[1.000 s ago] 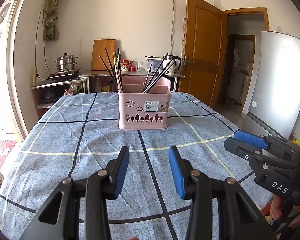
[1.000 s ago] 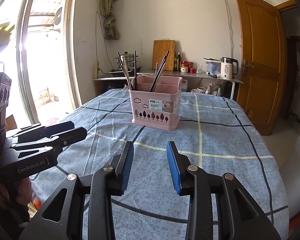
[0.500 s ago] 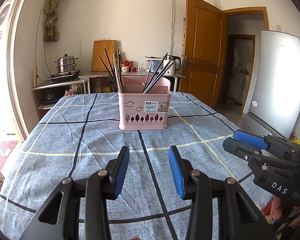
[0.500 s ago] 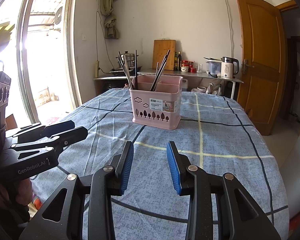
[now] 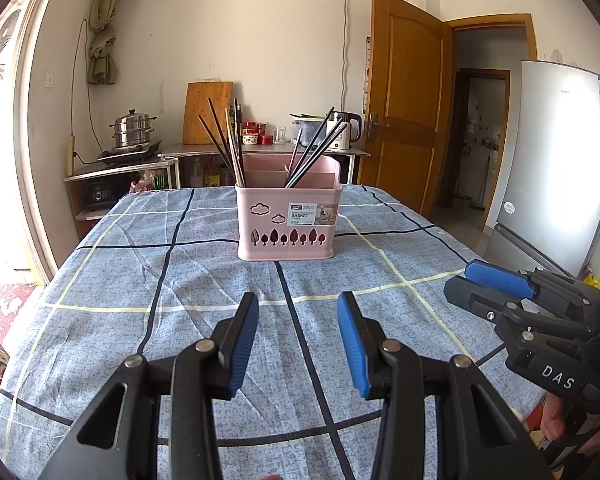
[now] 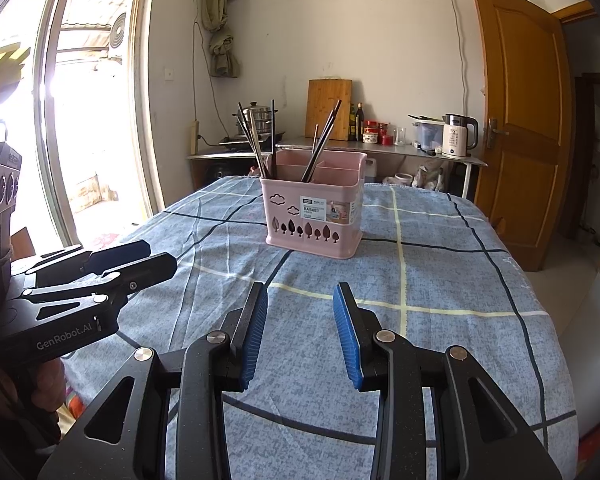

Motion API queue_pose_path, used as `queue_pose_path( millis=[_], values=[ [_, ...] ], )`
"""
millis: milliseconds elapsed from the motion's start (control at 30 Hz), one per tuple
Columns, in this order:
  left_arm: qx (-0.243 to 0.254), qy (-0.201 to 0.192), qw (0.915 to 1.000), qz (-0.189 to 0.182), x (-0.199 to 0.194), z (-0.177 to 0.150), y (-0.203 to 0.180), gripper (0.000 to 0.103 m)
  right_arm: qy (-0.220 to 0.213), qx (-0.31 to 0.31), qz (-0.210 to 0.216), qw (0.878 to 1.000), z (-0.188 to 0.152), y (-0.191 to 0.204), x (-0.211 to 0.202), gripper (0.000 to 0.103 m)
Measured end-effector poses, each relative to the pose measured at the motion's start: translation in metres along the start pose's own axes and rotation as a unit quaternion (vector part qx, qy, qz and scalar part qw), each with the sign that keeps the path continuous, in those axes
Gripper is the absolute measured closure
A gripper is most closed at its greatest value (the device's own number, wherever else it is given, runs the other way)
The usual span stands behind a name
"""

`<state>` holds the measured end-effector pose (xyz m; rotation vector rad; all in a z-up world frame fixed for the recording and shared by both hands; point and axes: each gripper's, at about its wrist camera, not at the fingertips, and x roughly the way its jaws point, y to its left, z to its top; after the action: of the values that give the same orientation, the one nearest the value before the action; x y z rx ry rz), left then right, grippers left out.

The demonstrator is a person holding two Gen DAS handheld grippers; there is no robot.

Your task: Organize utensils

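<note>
Both grippers are sitting low over the near end of the table (image 5: pixel 100 280), fingers aimed across the blue checked tablecloth (image 6: pixel 440 272) toward the far end.

Left gripper (image 5: pixel 298 308): jaws are standing apart, moderate gap, nothing between the blue pads (image 5: pixel 244 340). Only tablecloth is showing through the gap.

Right gripper (image 6: pixel 300 298): same story, jaws parted, blue pads (image 6: pixel 346 336) gripping nothing. From the left wrist view it is showing at the right edge (image 5: pixel 496 280), alongside the left one, also empty.

Pink basket (image 5: pixel 288 220) is standing upright on the cloth, well ahead of both sets of fingertips, no contact with either. In the left wrist view it is lining up almost dead centre with the left gap. In the right wrist view (image 6: pixel 314 216) it is sitting ahead of the right gap too, turned so a corner is facing the camera.

Basket is divided into compartments. Dark chopsticks (image 5: pixel 224 140) are leaning out of the left side, a second bunch (image 5: pixel 316 148) is leaning out of the middle/right side. Exact compartment for each is hard to tell from here.

Cloth between fingertips and basket is showing wrinkles only.

Behind the table: counter with a steel pot (image 5: pixel 134 128), cutting board (image 5: pixel 206 112) leaning on the wall, electric kettle (image 6: pixel 458 136). Wooden door (image 5: pixel 404 120) is standing open, fridge (image 5: pixel 556 160) at right.
</note>
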<state>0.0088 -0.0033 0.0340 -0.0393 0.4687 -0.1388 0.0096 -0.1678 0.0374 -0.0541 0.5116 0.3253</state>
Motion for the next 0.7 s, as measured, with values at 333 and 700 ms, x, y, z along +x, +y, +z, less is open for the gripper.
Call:
queue_pose_path(
  millis=[333,700],
  values=[
    [0.0,0.001,1.0,0.001,0.0005,0.0001,-0.0004,0.06,0.001,-0.001,0.0,1.0,0.0002,0.0003,0.0001,0.068],
    [0.0,-0.001,1.0,0.004,0.0001,-0.0008,-0.0007,0.06,0.001,-0.003,0.0,1.0,0.0001,0.0013,0.0004,0.068]
  ],
)
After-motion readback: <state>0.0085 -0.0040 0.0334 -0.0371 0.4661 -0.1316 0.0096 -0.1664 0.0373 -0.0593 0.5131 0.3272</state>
